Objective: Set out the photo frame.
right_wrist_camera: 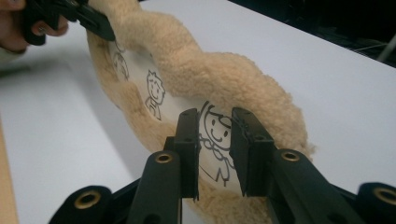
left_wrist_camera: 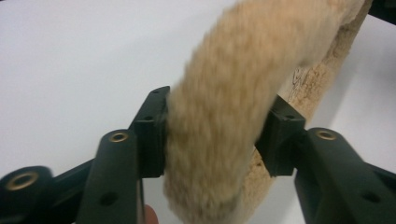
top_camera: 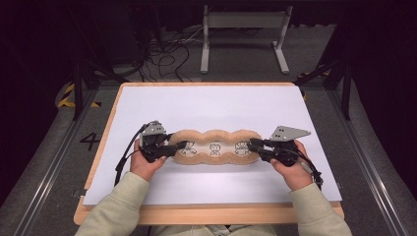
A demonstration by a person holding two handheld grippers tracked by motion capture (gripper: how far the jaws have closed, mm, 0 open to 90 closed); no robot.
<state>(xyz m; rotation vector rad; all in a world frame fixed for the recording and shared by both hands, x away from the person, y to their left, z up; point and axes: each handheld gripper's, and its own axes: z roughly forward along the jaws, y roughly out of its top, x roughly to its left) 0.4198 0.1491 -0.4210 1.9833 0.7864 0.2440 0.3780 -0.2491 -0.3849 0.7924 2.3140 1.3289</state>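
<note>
Two grippers meet on one plush thing, one at each end. The left gripper (left_wrist_camera: 212,140) has its jaws spread wide around the fluffy rim of the tan plush pouch (top_camera: 215,146); its pads (left_wrist_camera: 152,135) sit against the fleece on either side, so it looks like a loose pinch on that thick edge, though how hard they press I cannot tell. The right gripper (right_wrist_camera: 214,154) stands with its jaws partly apart over the pouch's other end, one jaw on each side of the printed cartoon figure (right_wrist_camera: 215,140) on the white inner panel. The fingertips (right_wrist_camera: 189,140) seem to rest on or just above that panel, and no fold of cloth is caught between them, so I would call them spread rather than gripping.

Outward from the fingers, the pouch stretches straight from one gripper to the other, its long axis running across the white table (top_camera: 206,105), near the person's edge. Each hand is at its own end, neither nearer than the other. Any pull or lift, I judge, would go along that line between the two.
</note>
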